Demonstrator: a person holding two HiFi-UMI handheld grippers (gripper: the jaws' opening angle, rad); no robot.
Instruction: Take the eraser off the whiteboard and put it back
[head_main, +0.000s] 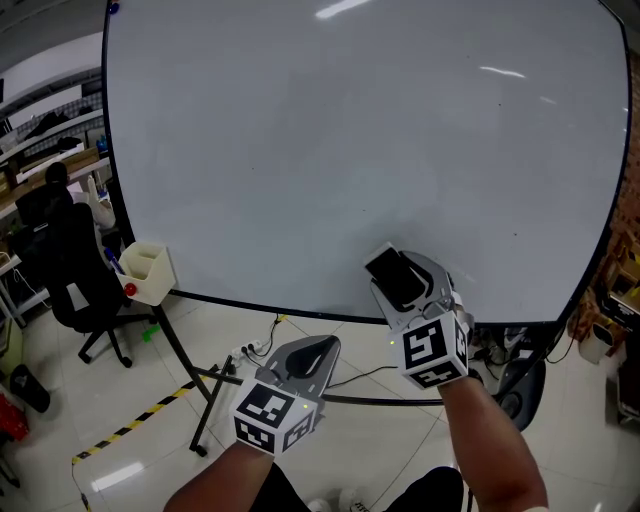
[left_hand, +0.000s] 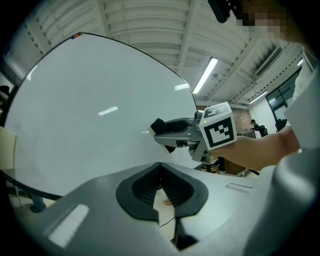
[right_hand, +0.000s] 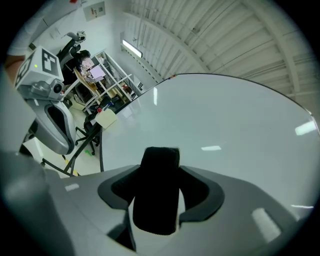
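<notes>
Inspector: Eraser (head_main: 395, 277) status?

Assessor: Right gripper (head_main: 392, 268) is clamping it across its narrow sides, at five o'clock on the whiteboard (head_main: 350, 150), near the bottom edge. Whether it is touching the board is not discernible. Left gripper (head_main: 310, 355) is sitting closed and empty, at seven o'clock of the right one.

Inspector: Handling?

Assessor: Judging it light, felt-soft and slightly compressible. A mid-body grip is suiting it.
</notes>
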